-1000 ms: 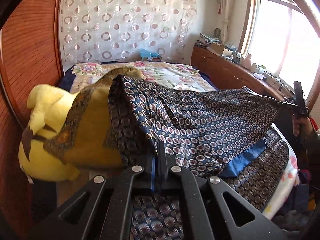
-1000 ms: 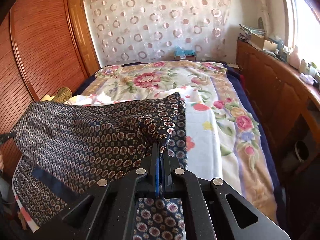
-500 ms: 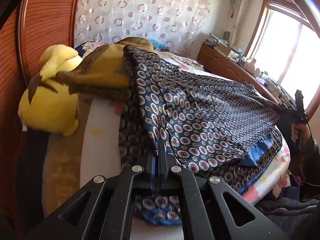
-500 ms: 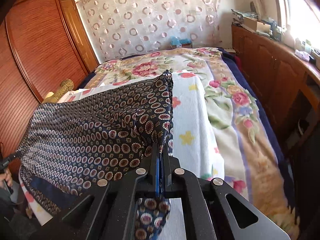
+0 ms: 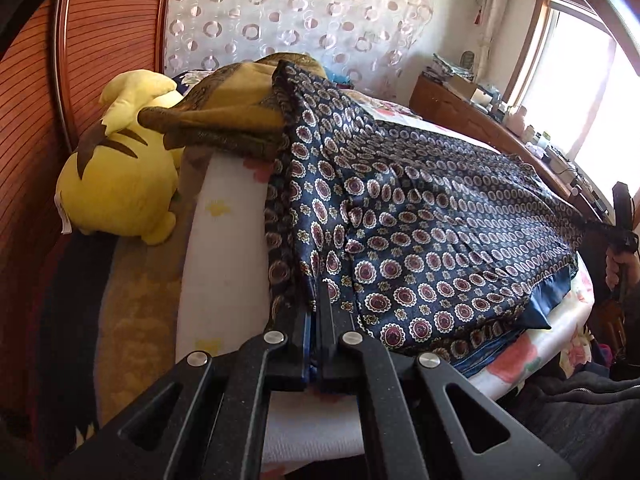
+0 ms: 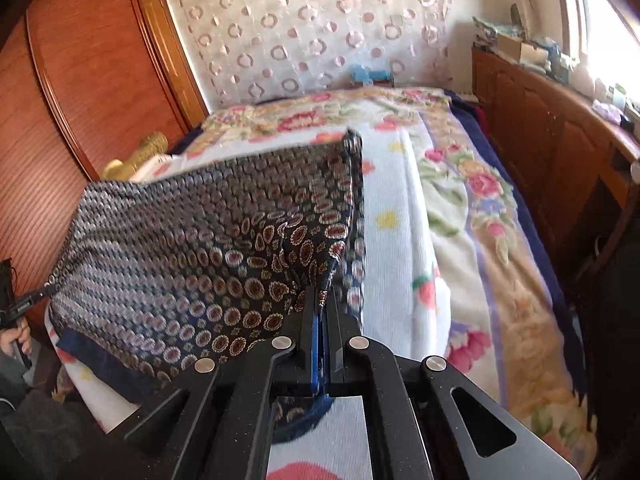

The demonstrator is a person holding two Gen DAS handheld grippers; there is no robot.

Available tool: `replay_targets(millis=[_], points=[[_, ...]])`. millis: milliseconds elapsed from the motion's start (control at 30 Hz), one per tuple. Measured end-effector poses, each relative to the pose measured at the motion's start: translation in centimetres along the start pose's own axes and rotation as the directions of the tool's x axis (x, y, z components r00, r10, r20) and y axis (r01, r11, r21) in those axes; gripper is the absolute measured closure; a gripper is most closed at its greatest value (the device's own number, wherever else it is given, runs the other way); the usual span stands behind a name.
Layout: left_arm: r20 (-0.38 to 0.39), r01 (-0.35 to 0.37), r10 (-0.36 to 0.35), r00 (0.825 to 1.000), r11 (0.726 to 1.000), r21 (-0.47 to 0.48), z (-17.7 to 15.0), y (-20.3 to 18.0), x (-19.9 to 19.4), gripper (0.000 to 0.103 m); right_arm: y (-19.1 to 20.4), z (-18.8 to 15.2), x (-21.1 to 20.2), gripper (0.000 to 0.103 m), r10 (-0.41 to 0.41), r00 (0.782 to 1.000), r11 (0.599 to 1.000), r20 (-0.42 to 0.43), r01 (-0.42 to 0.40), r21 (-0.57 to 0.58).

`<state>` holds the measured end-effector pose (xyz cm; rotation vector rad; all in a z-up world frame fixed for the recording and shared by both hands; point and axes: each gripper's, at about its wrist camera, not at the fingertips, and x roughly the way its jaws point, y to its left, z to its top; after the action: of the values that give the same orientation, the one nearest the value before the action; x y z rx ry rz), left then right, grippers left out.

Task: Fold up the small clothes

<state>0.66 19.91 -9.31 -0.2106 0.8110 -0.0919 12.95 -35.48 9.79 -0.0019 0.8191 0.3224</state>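
The navy garment (image 5: 420,240) lay spread over the bed (image 6: 404,240), stretched between both tongs. The left gripper (image 5: 314,312) and right gripper (image 6: 322,308) each pinched a corner. Only the left view showed the yellow plush (image 5: 116,188); only the right view showed the floral blanket (image 6: 472,200).

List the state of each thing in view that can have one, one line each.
left gripper: shut on a corner of the patterned cloth.
right gripper: shut on another corner.
patterned cloth: stretched between both grippers, folded over itself, partly draped on the bed.
yellow plush toy: lying on the bed by the wardrobe.
brown cloth: bunched, lying over the plush.
bed: covered by a floral blanket.
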Motion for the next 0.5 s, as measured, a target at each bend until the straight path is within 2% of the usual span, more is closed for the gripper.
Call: replay_targets(millis=[233, 300, 433, 500], points=[[0.01, -0.012, 0.012, 1.0, 1.0, -0.006, 0.2, 0.2, 0.0, 0.101, -0.6, -1.5, 2.1, 0.102, -0.018, 0.999, 1.0, -0.037, 0.018, 0.004], [0.018, -0.012, 0.012, 1.0, 1.0, -0.005, 0.4, 0.1, -0.1, 0.1, -0.3, -1.7, 2.3, 0.102, -0.047, 0.998, 0.999, -0.044, 0.047, -0.01], [0.064, -0.02, 0.02, 0.998, 1.0, 0.012, 0.8, -0.4, -0.9, 0.065, 0.1, -2.0, 2.3, 0.095, -0.087, 0.996, 0.996, -0.022, 0.087, -0.028], [0.092, -0.033, 0.03, 0.995, 0.999, 0.028, 1.1, -0.8, -1.3, 0.054, 0.4, -2.2, 2.5, 0.085, -0.119, 0.993, 0.992, -0.02, 0.118, -0.039]])
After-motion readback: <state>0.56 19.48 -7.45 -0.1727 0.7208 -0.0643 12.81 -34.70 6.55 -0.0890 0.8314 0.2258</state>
